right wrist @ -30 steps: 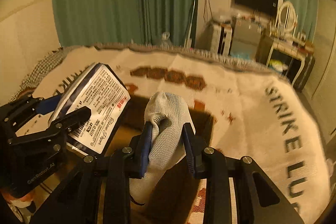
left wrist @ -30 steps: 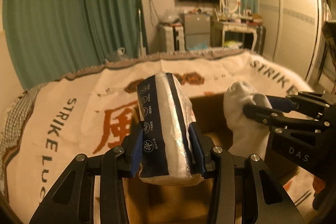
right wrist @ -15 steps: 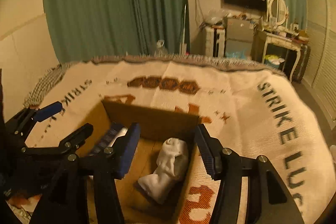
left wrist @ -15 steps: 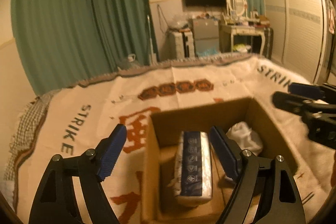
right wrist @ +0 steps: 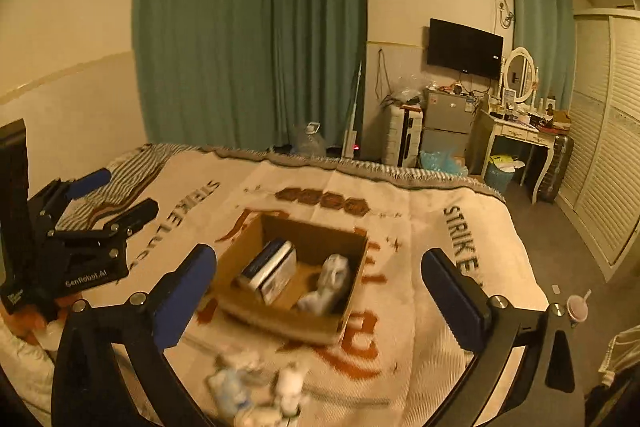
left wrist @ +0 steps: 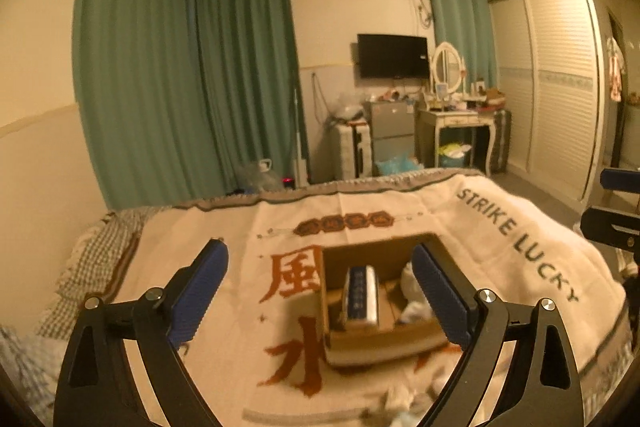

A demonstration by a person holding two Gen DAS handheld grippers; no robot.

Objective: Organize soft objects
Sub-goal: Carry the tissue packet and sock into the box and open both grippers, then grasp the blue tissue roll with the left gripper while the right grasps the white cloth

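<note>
- The left gripper [left wrist: 320, 283] and right gripper [right wrist: 320, 291] gape wide, empty.
- The tissue pack [right wrist: 267, 270] and white sock [right wrist: 329, 283] lie inside the cardboard box [right wrist: 280, 319].
- The blanket [right wrist: 420, 211] reads "STRIKE LUCKY"; the left gripper's body reads "GenRobot.AI".

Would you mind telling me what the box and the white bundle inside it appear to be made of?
The box looks like matte brown corrugated cardboard, with raw-edged walls. The white bundle seems soft knit fabric, crumpled and limp, probably a sock.
</note>
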